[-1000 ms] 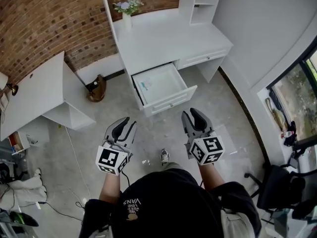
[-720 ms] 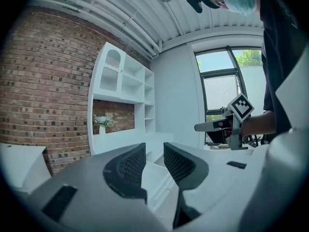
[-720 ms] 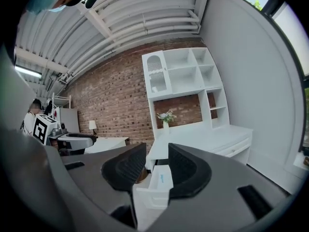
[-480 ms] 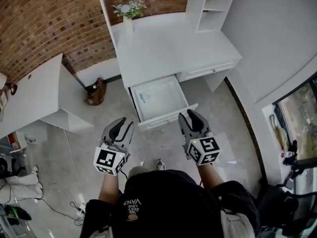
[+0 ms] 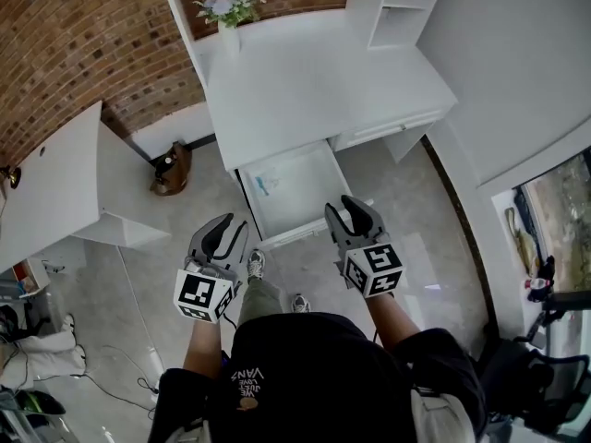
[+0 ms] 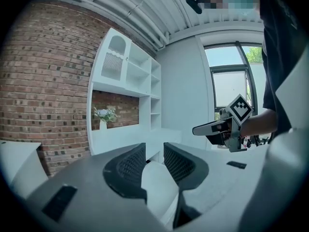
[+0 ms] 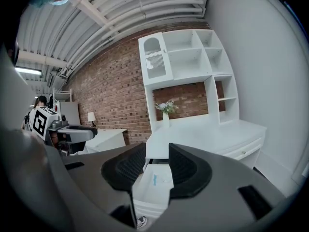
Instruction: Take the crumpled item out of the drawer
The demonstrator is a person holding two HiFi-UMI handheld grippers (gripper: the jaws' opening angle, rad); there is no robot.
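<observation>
While they hover, grippers: two; left gripper fingers slightly apart, right gripper fingers opening, both empty.
drawer: one open.
crumpled item: one inside; unseen in left gripper view.

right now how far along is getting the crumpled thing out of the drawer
Done: the drawer is open. In hand: nothing; the left tool and right tool hover before it, empty, the right's jaws opening. Left: reach in, grip the small bluish item on the drawer floor, lift it out.

Upside-down "VANS" print stands on the person's black shirt.
</observation>
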